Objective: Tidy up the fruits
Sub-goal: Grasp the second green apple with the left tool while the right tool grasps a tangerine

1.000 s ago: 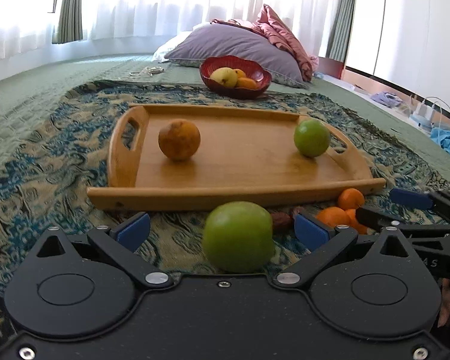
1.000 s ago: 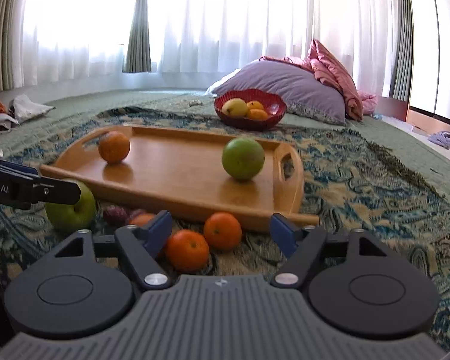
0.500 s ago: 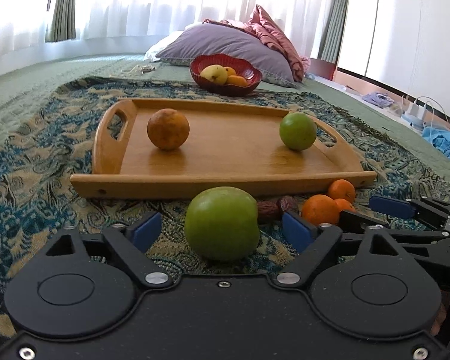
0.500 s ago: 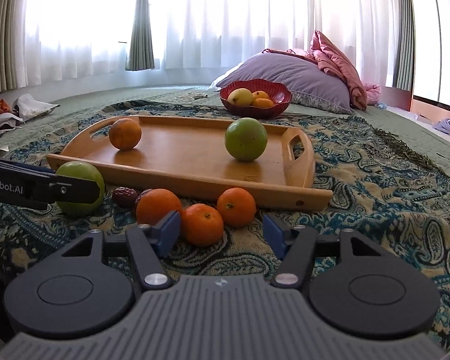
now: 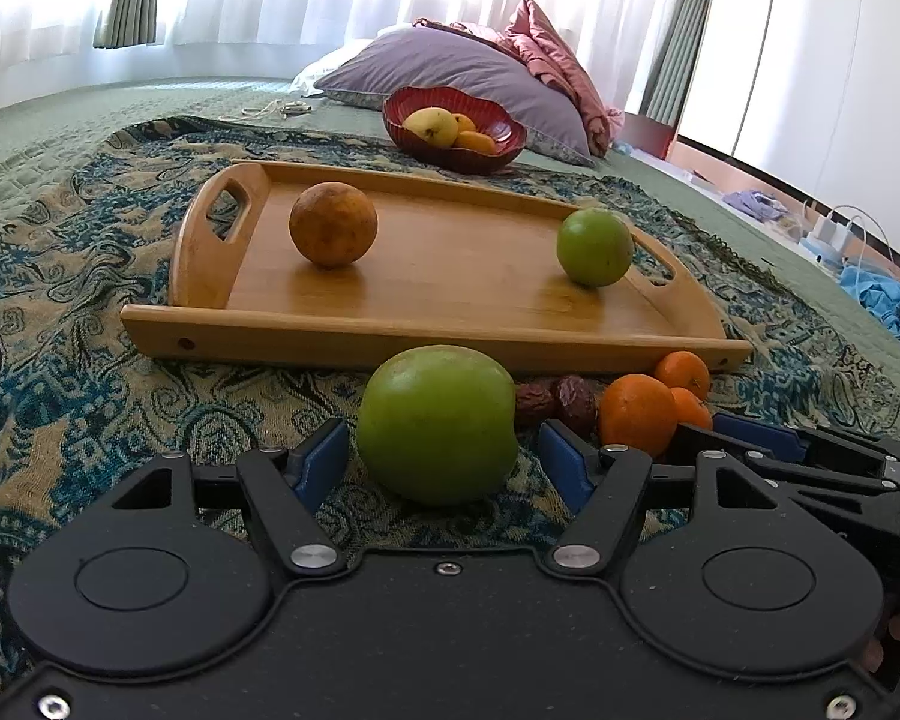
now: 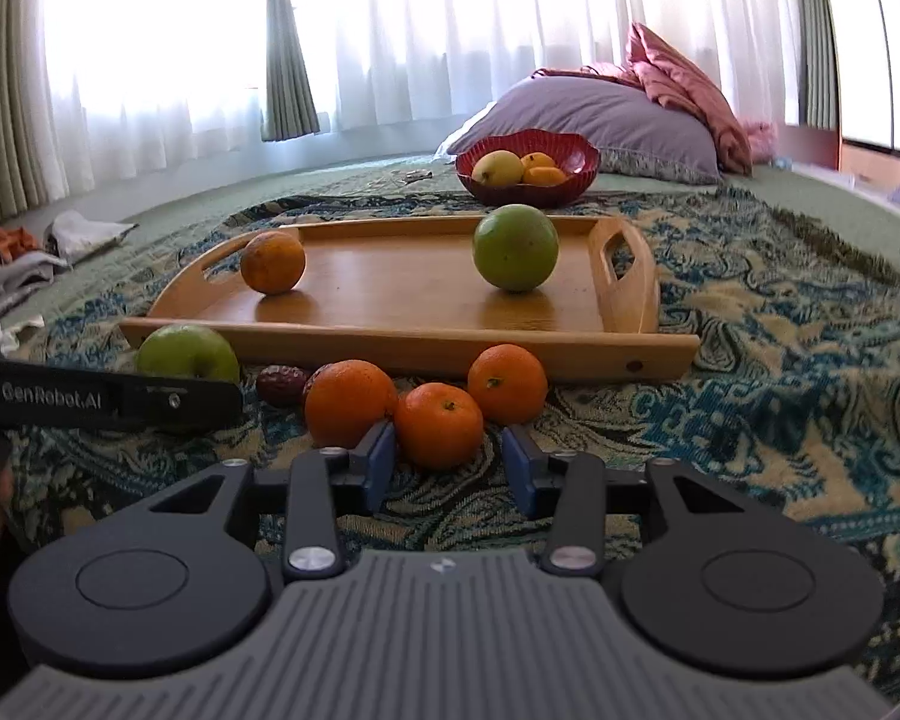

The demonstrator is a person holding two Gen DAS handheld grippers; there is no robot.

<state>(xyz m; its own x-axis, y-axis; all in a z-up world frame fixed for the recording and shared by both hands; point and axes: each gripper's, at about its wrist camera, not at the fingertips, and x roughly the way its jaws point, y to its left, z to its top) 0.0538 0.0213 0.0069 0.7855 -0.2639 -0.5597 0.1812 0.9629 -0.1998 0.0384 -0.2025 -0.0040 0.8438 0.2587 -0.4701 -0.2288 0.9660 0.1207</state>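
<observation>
**Both grippers low at loose fruit before the tray**

Left gripper (image 5: 444, 459) wide open, blue fingers (image 5: 321, 462) either side of the green apple (image 5: 437, 423), gaps both sides, no grip; apple on the patterned blanket (image 5: 60, 360) just in front of the tray (image 5: 390, 336); right gripper (image 6: 447, 468) partly open, fingers (image 6: 378, 459) flanking the near tangerine (image 6: 438, 423), contact unclear, not clamped; two more oranges (image 6: 349, 399) touching it left and right-behind; dates (image 6: 279, 384) between oranges and apple; on the tray a brownish orange (image 5: 333, 232) left, a second green fruit (image 5: 594, 246) right, well apart; red bowl (image 5: 486, 159) with yellow fruit behind the tray, pillow (image 5: 450, 69) beyond.
</observation>
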